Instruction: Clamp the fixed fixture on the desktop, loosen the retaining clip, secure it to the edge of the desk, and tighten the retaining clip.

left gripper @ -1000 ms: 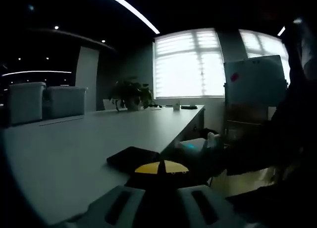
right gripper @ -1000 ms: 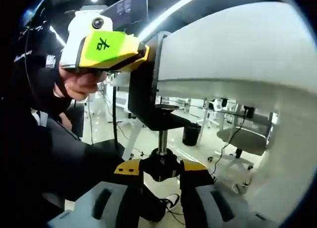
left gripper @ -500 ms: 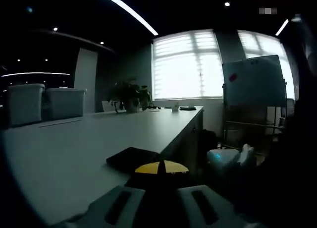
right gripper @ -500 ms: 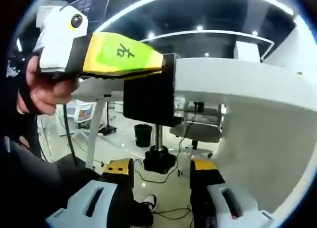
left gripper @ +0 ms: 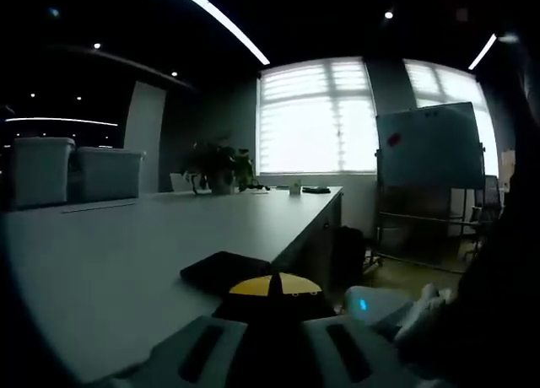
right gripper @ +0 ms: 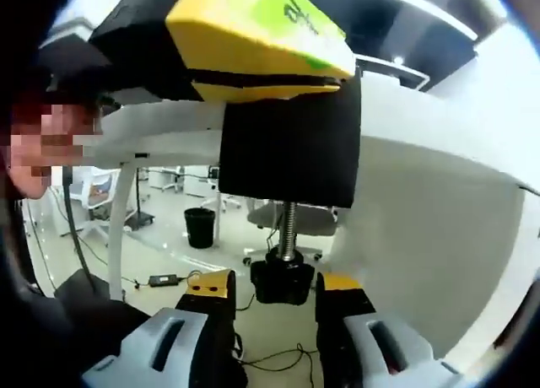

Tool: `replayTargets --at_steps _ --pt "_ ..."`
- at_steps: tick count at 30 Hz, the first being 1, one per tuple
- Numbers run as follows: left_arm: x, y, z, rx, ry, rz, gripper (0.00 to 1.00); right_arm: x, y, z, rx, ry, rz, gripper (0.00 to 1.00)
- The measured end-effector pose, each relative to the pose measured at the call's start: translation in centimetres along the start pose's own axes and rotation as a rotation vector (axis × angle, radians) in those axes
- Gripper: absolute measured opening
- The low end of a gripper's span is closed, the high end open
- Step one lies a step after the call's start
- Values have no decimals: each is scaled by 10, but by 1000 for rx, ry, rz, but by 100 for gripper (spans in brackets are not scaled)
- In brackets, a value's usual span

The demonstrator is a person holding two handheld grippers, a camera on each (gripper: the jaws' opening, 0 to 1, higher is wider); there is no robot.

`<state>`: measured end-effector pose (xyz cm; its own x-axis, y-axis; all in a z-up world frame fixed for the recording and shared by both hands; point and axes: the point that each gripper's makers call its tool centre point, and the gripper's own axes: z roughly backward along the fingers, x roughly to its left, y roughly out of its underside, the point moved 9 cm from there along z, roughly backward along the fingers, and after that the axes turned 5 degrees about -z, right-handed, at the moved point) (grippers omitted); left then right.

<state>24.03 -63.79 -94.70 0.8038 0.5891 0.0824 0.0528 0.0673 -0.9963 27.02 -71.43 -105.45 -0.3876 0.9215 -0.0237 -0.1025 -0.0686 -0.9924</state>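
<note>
The black clamp fixture (right gripper: 287, 148) sits over the white desk's edge (right gripper: 422, 135). Its threaded screw (right gripper: 289, 228) hangs down to a black knob (right gripper: 283, 280). My right gripper (right gripper: 277, 288) is under the desk, open, with a yellow-tipped jaw close on each side of the knob and a thin gap on the left. The yellow and green left gripper (right gripper: 253, 34) lies on top of the fixture. In the left gripper view, my left gripper (left gripper: 274, 285) is shut on the fixture's black top plate (left gripper: 224, 270) at the desk's edge (left gripper: 299, 236). The right gripper (left gripper: 371, 308) glows teal low on the right.
Two white bins (left gripper: 76, 173), a potted plant (left gripper: 221, 164) and small items stand on the long desk. A whiteboard (left gripper: 430, 156) stands by the windows. Under the desk are a black bin (right gripper: 201, 228), chairs, cables and a white desk leg (right gripper: 122, 211).
The right gripper let go of the knob, swung round to face the fixture squarely, and its jaws have narrowed toward the knob again. In the left view it has dropped lower.
</note>
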Motion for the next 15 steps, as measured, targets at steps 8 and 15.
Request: replayTargets --at_steps 8,15 --pt "-1 0 0 0 -9 0 1 -6 -1 1 9 -44 5 25" --pt "-4 -2 -2 28 -30 -20 1 -20 -3 -6 44 -351 9 25"
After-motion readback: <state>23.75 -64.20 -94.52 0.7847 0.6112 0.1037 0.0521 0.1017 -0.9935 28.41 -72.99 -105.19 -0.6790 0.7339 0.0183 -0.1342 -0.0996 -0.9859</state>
